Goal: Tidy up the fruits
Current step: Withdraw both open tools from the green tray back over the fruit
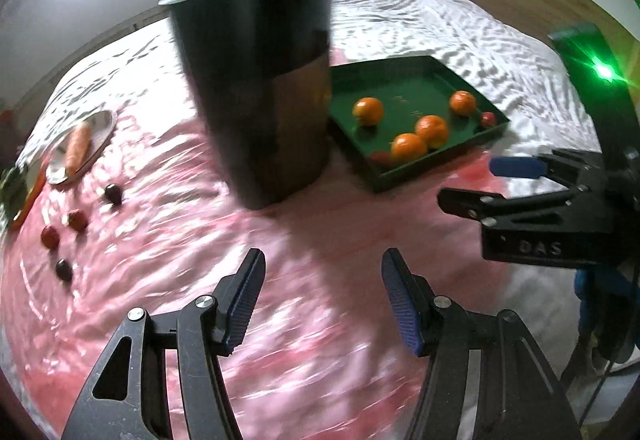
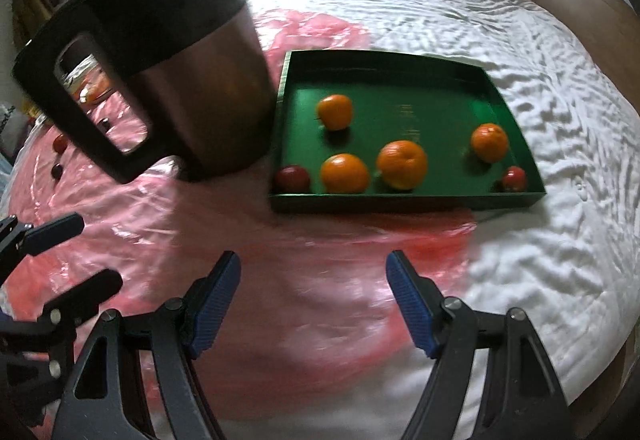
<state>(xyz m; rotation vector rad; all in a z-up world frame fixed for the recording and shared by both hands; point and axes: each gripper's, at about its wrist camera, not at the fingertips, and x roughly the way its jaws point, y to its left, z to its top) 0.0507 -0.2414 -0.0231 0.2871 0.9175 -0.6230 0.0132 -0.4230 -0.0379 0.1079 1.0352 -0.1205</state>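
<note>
Both grippers (image 1: 322, 300) (image 2: 313, 304) gape empty; the black bin (image 2: 168, 52) half-hides one red fruit (image 2: 292, 178) in the tray (image 2: 400, 200)

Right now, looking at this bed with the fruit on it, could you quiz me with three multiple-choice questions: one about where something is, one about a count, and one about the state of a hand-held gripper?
1. Where are the oranges?
A. in the green tray
B. on the silver plate
C. inside the black bin

2. How many oranges are in the tray?
A. two
B. four
C. six

3. What is the left hand-held gripper doing?
A. clamping an orange
B. open, holding nothing
C. gripping the tray's rim

Answers:
1 A: the oranges lie on the floor of the green tray.
2 B: four show there, with two small red fruits.
3 B: the left hand-held gripper has only pink sheet between its pads.
</note>
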